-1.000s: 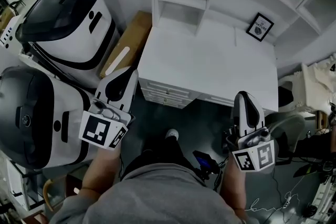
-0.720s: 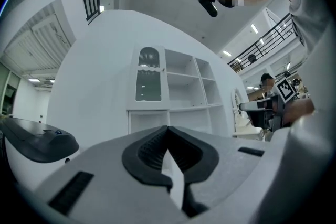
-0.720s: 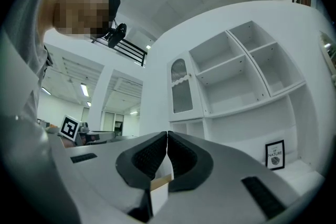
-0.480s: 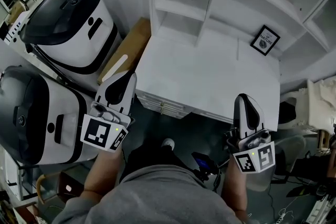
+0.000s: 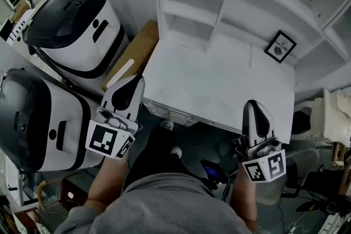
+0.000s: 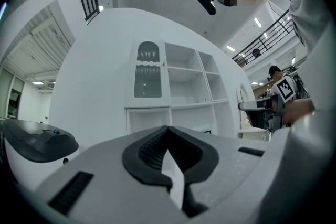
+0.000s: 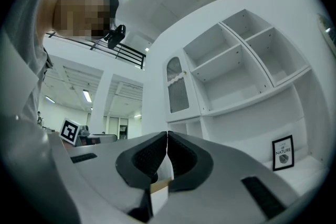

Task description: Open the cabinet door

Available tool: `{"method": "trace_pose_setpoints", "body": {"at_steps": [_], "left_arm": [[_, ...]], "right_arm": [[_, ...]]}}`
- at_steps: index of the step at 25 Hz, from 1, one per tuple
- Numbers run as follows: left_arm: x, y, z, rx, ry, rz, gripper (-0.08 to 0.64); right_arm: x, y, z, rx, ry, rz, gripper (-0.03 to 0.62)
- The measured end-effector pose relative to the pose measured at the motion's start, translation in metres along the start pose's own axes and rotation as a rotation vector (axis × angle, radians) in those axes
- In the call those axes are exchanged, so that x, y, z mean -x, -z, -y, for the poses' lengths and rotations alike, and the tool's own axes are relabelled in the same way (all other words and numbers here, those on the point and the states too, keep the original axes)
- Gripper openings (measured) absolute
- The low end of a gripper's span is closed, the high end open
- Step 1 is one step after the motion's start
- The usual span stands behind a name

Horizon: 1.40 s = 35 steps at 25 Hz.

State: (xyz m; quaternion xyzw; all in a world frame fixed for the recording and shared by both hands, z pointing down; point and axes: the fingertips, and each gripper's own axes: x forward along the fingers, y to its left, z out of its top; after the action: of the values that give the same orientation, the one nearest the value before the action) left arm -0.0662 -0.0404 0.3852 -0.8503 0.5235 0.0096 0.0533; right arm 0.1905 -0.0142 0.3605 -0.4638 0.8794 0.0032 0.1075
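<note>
Cabinet door [image 6: 148,70] — well beyond both closed jaws.

Robotics lab, surely: one bulky white-and-black domed machine [image 5: 71,27] at ten o'clock, a second domed machine [image 5: 33,123] at nine o'clock.

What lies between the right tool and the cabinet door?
Only bare white desktop, in the head view; the cabinet door sits above an open cubby at the back.
</note>
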Motion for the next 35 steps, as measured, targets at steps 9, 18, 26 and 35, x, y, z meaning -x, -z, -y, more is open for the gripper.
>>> {"method": "trace_pose_setpoints", "body": {"at_steps": [9,18,26,35], "left_arm": [[-0.049,0.004,-0.017,0.014,0.039,0.017,0.006],[-0.106,0.0,-0.046,0.019,0.098,0.04,0.006],[-0.171,-0.005,-0.082,0.016,0.162,0.05,0.006],[-0.219,0.002,-0.122,0.022,0.208,0.071,0.006]], "right_arm": [[-0.034,0.0,0.023,0.014,0.028,-0.005,0.026],[-0.081,-0.004,0.042,0.034,0.071,0.012,0.026],[-0.128,-0.015,0.075,0.07,0.15,0.033,0.026],[-0.173,-0.013,0.097,0.109,0.222,0.044,0.026]]}}
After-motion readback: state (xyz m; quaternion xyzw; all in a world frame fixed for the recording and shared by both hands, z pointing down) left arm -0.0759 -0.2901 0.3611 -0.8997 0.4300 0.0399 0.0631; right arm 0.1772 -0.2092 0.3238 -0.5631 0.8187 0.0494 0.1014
